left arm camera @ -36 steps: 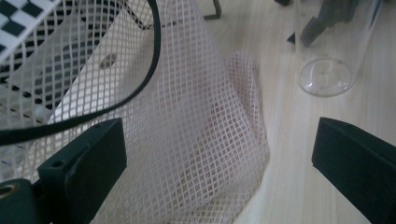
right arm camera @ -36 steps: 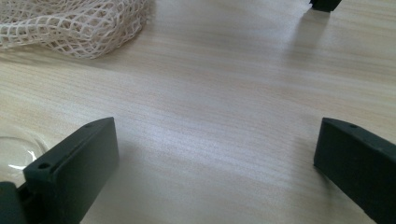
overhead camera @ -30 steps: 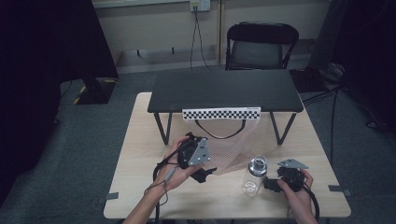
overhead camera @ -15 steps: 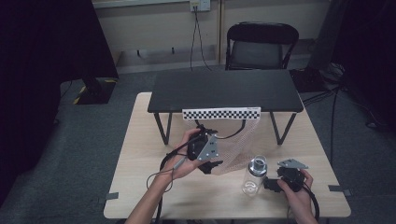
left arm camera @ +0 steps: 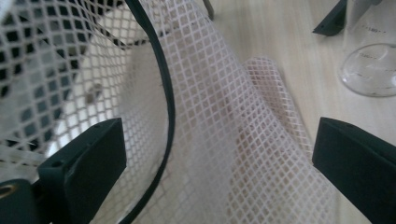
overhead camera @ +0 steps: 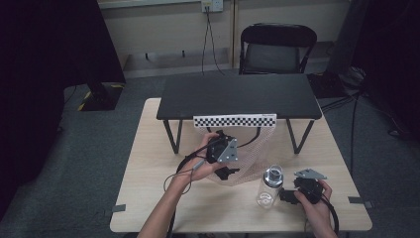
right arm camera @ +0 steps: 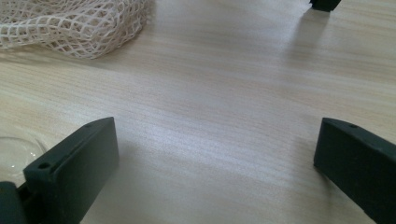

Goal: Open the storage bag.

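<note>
The left claw [left arm camera: 215,154] stands wide, its two black jaws far apart with nothing clamped between them. One white mesh bag [left arm camera: 243,140] lies right in front of it, folds of netting hanging across the gap between the jaws, and one dark cord [left arm camera: 167,93] curves through the mesh just inside the left jaw. Beyond the right jaw of that claw, one clear plastic bottle [left arm camera: 371,60] stands upright on the pale wooden tabletop [left arm camera: 289,42].

In the high view the left claw [overhead camera: 229,171] is held low over the near edge of the mesh bag [overhead camera: 252,148], with the bottle [overhead camera: 270,186] just off to its right.

The right claw [right arm camera: 215,163] is also wide and holds nothing; bare tabletop [right arm camera: 210,93] lies between its jaws. The mesh bag [right arm camera: 70,25] sits well ahead of it to the left. In the high view the right claw [overhead camera: 286,196] rests just beside the bottle. One black raised shelf [overhead camera: 237,94] stands beyond both claws, and one chair [overhead camera: 277,47] behind it.
</note>
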